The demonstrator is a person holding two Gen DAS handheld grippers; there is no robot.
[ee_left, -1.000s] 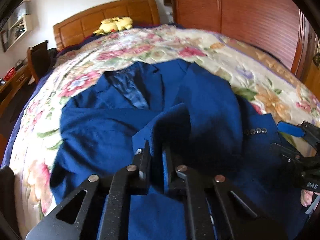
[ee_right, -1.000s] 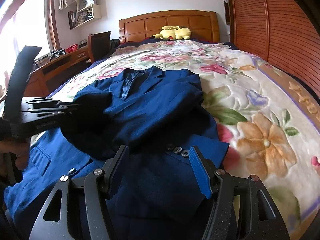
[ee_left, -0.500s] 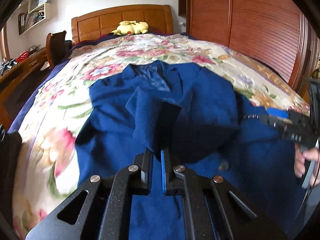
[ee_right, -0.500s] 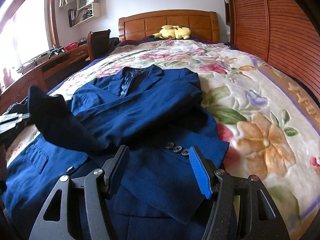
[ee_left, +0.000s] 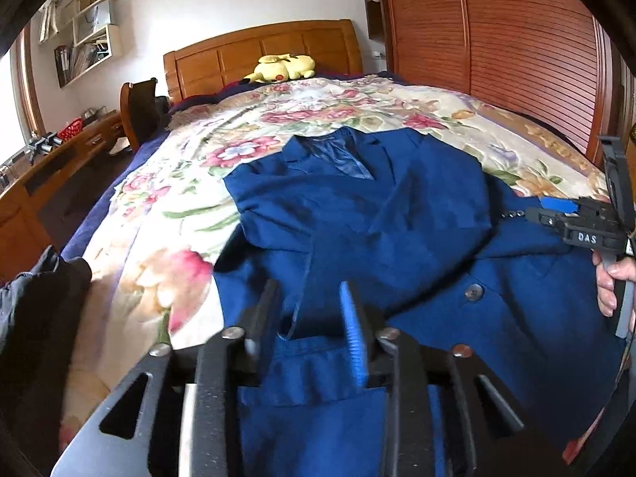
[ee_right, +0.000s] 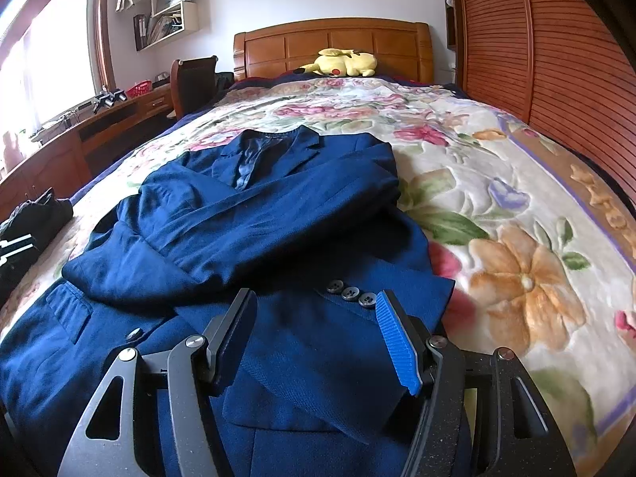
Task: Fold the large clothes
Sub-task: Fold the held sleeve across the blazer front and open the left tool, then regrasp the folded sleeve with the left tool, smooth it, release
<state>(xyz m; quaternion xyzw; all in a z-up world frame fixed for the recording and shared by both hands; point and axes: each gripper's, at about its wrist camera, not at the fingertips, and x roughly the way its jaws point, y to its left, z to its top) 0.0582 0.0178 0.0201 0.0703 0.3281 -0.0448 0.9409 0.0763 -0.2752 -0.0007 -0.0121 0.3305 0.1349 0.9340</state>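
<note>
Left gripper (ee_left: 308, 312) fingers spread, empty, over jacket (ee_right: 254, 230) hem. Right gripper (ee_right: 318, 338) fingers spread, empty, above sleeve buttons (ee_right: 351, 293). Jacket flat on floral bedspread (ee_right: 497, 198), sleeves crossed. Plush toy (ee_right: 342, 64) at 12 o'clock by headboard (ee_right: 330, 41); dark garment (ee_left: 35, 302) at 9 o'clock.

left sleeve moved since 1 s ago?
Yes. The left sleeve, earlier held up in the shut left gripper, now lies across the jacket front, cuff toward the desk-side edge of the bed; that gripper is open.
</note>
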